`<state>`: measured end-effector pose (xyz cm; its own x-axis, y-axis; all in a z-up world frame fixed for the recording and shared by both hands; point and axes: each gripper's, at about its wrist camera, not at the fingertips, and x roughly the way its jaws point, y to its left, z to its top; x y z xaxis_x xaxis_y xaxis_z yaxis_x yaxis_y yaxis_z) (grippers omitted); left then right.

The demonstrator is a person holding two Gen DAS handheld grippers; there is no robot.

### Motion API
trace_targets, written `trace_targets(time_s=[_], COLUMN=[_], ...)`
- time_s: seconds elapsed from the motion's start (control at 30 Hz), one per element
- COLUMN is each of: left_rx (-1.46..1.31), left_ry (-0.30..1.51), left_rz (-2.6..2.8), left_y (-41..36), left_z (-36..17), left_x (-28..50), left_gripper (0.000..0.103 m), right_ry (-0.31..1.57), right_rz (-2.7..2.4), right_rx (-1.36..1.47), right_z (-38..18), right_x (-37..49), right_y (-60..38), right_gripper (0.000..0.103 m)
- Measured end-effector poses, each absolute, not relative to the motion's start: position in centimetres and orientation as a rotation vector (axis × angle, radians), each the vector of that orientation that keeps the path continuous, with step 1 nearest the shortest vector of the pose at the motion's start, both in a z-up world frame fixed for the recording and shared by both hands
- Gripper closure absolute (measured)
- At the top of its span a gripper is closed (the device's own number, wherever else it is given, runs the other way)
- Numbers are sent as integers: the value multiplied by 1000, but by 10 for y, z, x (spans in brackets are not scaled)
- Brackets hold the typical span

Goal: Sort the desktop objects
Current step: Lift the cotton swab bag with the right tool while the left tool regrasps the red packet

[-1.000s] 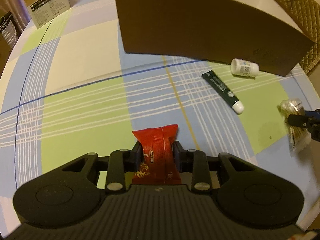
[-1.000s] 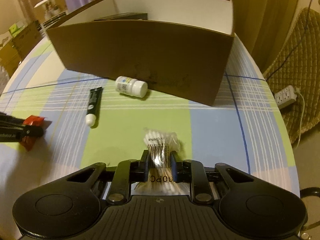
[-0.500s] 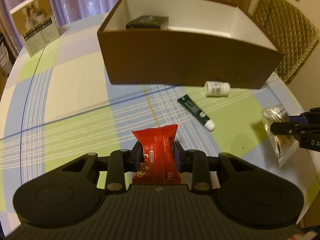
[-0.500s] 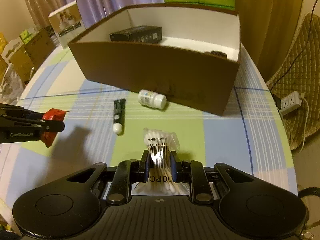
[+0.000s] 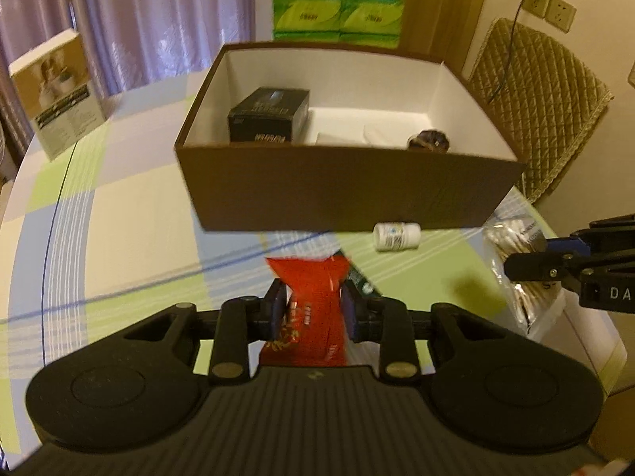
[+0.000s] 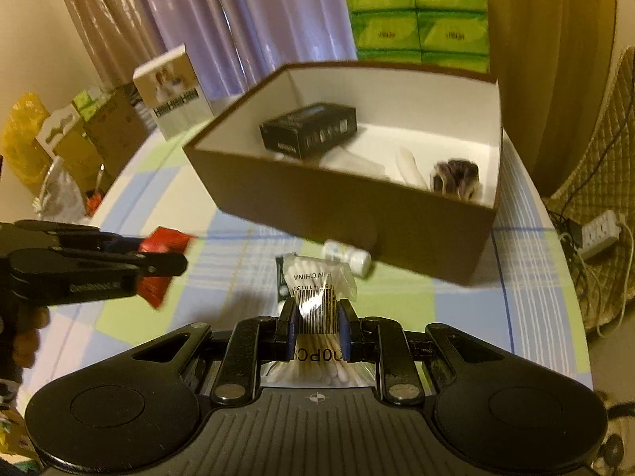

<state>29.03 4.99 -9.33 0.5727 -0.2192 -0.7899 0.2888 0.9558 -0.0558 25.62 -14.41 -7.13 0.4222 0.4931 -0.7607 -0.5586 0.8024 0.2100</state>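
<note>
- Both pairs of jaws are pinching: the left gripper (image 5: 313,303) squeezes a red snack packet (image 5: 311,289) at its middle, and the right gripper (image 6: 316,315) squeezes a clear bag of cotton swabs (image 6: 317,281) across its barcode label.
- Far left on the checked tablecloth (image 5: 131,214) stands a white-and-tan carton (image 5: 59,91), upright and well apart from everything else.
- In the right wrist view the left gripper shows at the left edge, held up off the cloth with the red packet sticking out past its fingers (image 6: 158,265).
- At the middle sits a brown open box (image 5: 349,190) with a white inside; it holds a black carton (image 5: 270,119) toward its left, some white items near the centre, and a dark round thing (image 5: 428,142) at the right.
- Just in front of the box's near wall a small white bottle (image 5: 397,236) lies on its side on the cloth.
- A dark green tube (image 5: 359,277) lies near it, mostly hidden behind the red packet.
- To the right, the swab bag hangs off the cloth in the right gripper's hold, seen from the left wrist view.
- Behind the box is a stack of green tissue packs (image 5: 337,0); a quilted chair (image 5: 543,107) stands at the far right.
</note>
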Motion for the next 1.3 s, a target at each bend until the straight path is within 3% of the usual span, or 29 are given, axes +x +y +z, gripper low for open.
trace_targets(time_s=[0.27,0.47,0.9,1.3], left_rx=[102,119,207,319], left_ry=[871,944,1043,1064], left_rz=[-341,-313,-330,-369], left_y=[36,53,65,49], left_z=[-79,-100,-150,-185], left_x=[314,317,329,360], left_gripper=[81,79,57,59], right_ry=[874,915,1047,1076], right_rz=[656,627,511,410], right_rx=[-75,-39,-9,25], right_z=[-54,-67,-114,-132], right_x=[280,283,294,312], right_y=[-145,-158,-182,-200], right_gripper=[85,85,85,85])
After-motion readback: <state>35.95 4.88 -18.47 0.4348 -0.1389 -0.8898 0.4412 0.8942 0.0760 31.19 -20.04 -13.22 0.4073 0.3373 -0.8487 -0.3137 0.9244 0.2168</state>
